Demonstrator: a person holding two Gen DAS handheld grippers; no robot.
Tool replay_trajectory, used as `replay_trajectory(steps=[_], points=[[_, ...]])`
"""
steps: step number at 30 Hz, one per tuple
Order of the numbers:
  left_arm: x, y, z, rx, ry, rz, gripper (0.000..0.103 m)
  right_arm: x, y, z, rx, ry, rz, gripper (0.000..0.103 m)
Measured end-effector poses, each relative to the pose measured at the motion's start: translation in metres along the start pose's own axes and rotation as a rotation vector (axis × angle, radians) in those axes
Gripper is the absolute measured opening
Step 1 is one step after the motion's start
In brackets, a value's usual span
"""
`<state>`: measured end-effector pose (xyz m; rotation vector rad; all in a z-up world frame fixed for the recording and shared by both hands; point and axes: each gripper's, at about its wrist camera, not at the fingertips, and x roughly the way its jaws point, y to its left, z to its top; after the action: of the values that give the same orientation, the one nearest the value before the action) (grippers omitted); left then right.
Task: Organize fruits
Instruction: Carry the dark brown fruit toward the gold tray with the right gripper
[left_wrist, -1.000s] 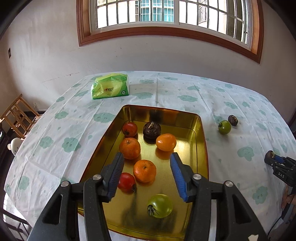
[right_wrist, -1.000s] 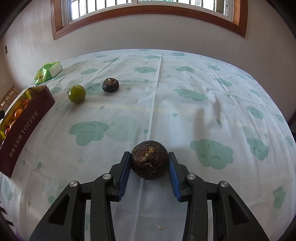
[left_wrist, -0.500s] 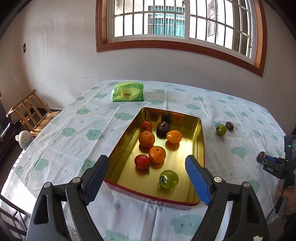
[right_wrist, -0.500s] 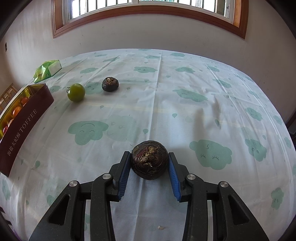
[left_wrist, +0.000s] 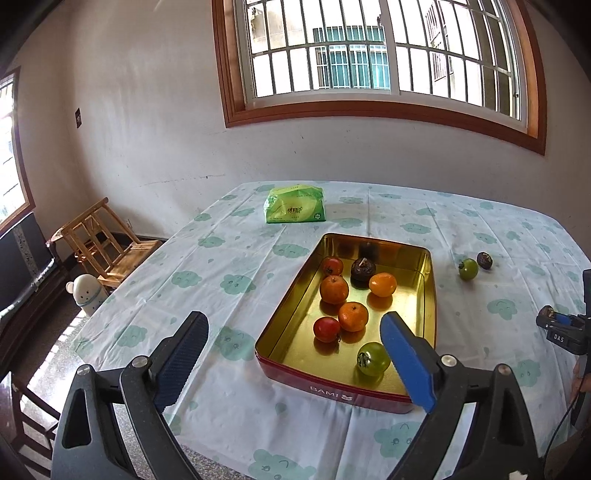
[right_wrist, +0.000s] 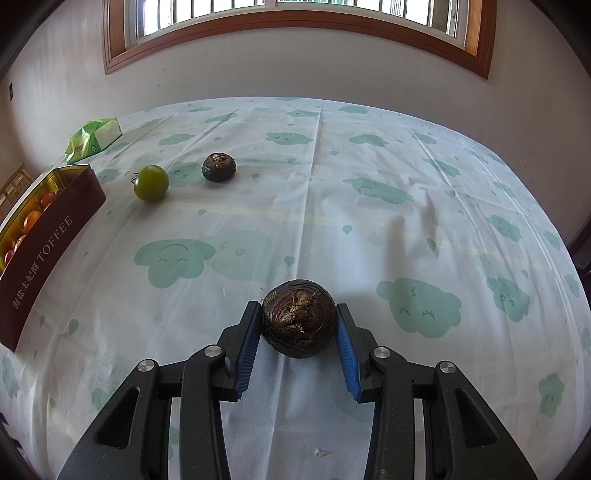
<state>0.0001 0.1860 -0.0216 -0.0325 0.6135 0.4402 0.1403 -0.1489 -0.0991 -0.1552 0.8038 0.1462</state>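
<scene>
Fruit in hand: dark brown fruit (right_wrist: 299, 318), round, rough and flaky on top, sits on the worktop between the jaws of my right gripper (right_wrist: 298, 345); the blue ribbed pads press on both its sides, so I judge it grasped but not yet lifted.
Fruit in tin: seven pieces lie in the tin (left_wrist: 428, 295) – three oranges, two red tomatoes, one green tomato (left_wrist: 373, 358) near the front wall, one dark brown fruit (left_wrist: 362, 269) toward the back.
Fruit left out: green tomato (right_wrist: 151, 182), smooth and glossy, and a second dark fruit (right_wrist: 218, 167) just beside it, near the tin's far right corner.
Progress: well along, I judge; three pieces remain outside, counting the one I hold.
Left gripper (left_wrist: 291, 365): jaws opening wide, nothing between them, hanging before the tin's front wall.
Tin: rectangular metal, shiny gold inside, maroon outside with lettering.
Worktop: covered by a thin creased cloth (right_wrist: 369, 221) printed with green clouds.
Far edge: crinkly green packet (left_wrist: 294, 209).
</scene>
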Motion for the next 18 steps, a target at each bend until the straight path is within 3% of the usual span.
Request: replay_trajectory(steps=[18], points=[[-0.0048,-0.0057,0.0,0.033,-0.025,0.048,0.096,-0.0003,0.0004,-0.0003,-0.002,-0.001,-0.003,0.041]])
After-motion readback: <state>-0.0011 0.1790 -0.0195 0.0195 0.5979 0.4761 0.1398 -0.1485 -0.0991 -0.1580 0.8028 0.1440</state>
